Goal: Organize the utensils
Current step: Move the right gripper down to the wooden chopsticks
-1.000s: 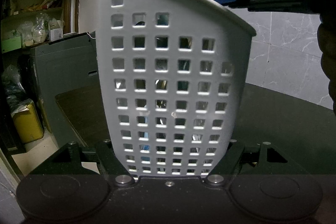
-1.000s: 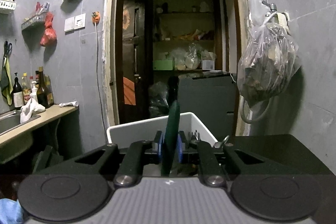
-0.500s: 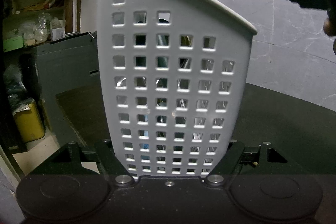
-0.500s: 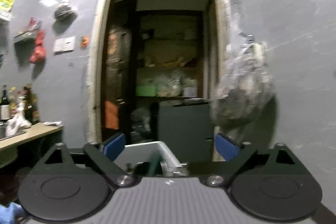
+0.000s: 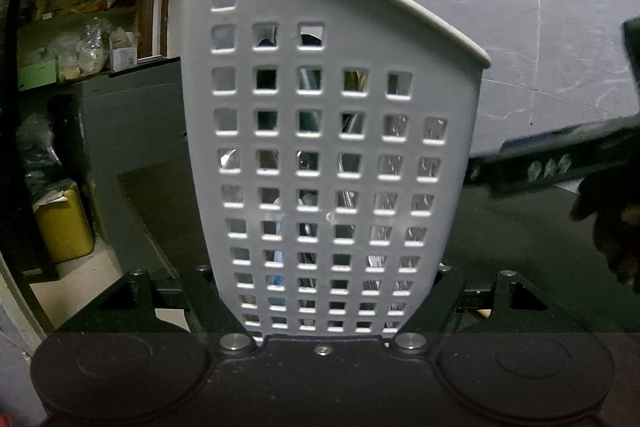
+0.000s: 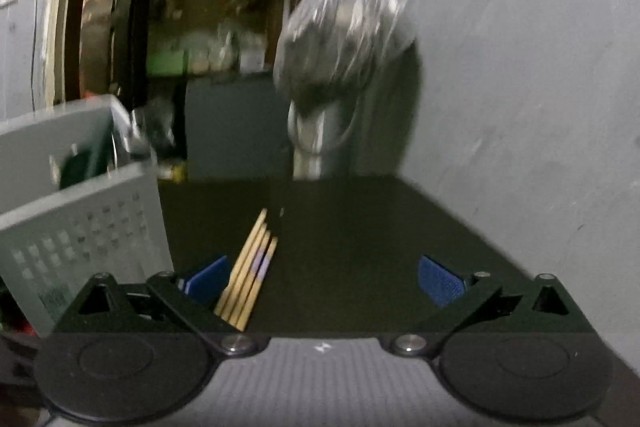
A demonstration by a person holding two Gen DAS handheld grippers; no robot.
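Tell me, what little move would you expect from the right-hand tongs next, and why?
Probably easing down and a little left over the wooden chopsticks to close on them. The right tongs are wide open and empty, the chopsticks lie loose on the dark counter, and the left tongs hold the white utensil basket.

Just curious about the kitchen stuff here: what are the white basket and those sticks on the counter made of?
The basket looks like moulded matt plastic: smooth walls with even square holes and a rolled rim. The sticks, probably chopsticks, look like pale bamboo or wood with an unglossy tan surface; blur leaves that open.
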